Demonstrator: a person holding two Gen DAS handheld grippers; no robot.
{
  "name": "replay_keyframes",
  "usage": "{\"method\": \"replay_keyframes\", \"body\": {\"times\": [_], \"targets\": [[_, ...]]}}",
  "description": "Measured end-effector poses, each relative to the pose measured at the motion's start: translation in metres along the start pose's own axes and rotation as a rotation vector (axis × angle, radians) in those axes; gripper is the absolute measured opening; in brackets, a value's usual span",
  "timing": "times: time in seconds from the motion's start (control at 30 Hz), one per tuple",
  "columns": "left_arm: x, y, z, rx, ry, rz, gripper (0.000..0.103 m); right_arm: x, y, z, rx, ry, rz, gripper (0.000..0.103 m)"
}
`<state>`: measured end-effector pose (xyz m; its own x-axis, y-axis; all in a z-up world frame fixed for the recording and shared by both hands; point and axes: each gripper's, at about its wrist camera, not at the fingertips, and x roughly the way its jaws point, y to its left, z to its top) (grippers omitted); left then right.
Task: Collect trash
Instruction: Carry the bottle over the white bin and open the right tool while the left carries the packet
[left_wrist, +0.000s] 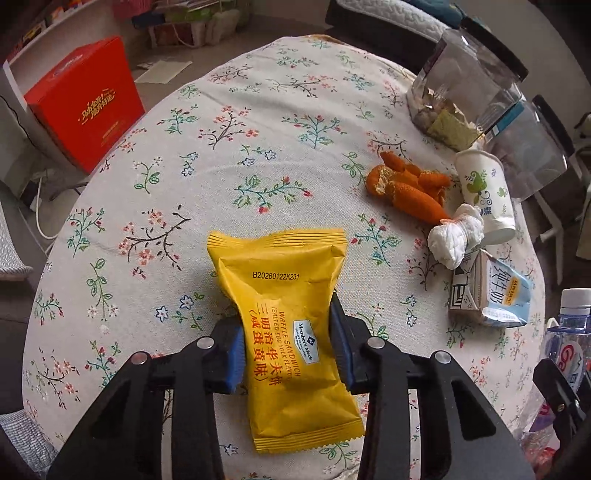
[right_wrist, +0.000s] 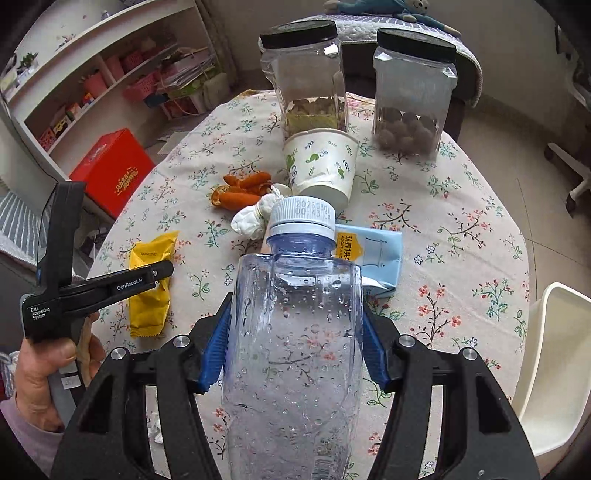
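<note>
My left gripper is clamped on the yellow foil snack wrapper: both blue pads press its waist, which is pinched inward between them. The wrapper's long axis runs straight out along my fingers, with one crimped end past the fingertips and the other back toward the gripper body. Whether it is clear of the floral tablecloth or resting on it, I cannot tell from the left wrist view.

My right gripper grips the clear, empty plastic water bottle across its body. The bottle's long axis likewise runs forward between the fingers, white cap leading. It appears to be held above the table.

Both hands are therefore loaded. In my judgement the next move turns on finding the receptacle, and none is identifiable in either view.

Remaining trash lies forward of the right gripper and to the right of the left one:
- orange peel pieces
- crumpled white tissue, touching the peel
- pale blue milk carton, lying on its side
- overturned paper cup

The right hand is the nearer to this cluster.
</note>
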<state>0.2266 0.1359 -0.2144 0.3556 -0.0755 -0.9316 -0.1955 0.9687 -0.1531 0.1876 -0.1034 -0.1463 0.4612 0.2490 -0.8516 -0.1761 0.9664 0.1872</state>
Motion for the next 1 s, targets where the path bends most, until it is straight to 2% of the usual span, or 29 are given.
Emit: {"method": "replay_keyframes", "body": {"times": [0.13, 0.2, 0.4, 0.6, 0.77, 1.0], "targets": [[-0.031, -0.005, 0.009, 0.013, -0.105, -0.036, 0.039, -0.014, 0.008, 0.008, -0.014, -0.100, -0.003, 0.058], [-0.051, -0.012, 0.011, 0.032, -0.183, -0.043, 0.039, -0.023, 0.010, 0.013, -0.012, -0.155, -0.007, 0.058], [-0.109, -0.038, 0.011, 0.126, -0.444, -0.012, 0.039, -0.054, 0.013, 0.028, -0.022, -0.354, -0.050, 0.058], [-0.153, -0.060, 0.002, 0.169, -0.638, -0.004, 0.039, -0.082, 0.013, 0.037, -0.032, -0.525, -0.115, 0.058], [-0.176, -0.076, -0.005, 0.192, -0.723, -0.019, 0.040, -0.101, 0.009, 0.036, -0.035, -0.621, -0.171, 0.058], [-0.191, -0.097, -0.017, 0.227, -0.776, -0.043, 0.040, -0.118, -0.010, 0.034, -0.001, -0.678, -0.216, 0.058]]}}
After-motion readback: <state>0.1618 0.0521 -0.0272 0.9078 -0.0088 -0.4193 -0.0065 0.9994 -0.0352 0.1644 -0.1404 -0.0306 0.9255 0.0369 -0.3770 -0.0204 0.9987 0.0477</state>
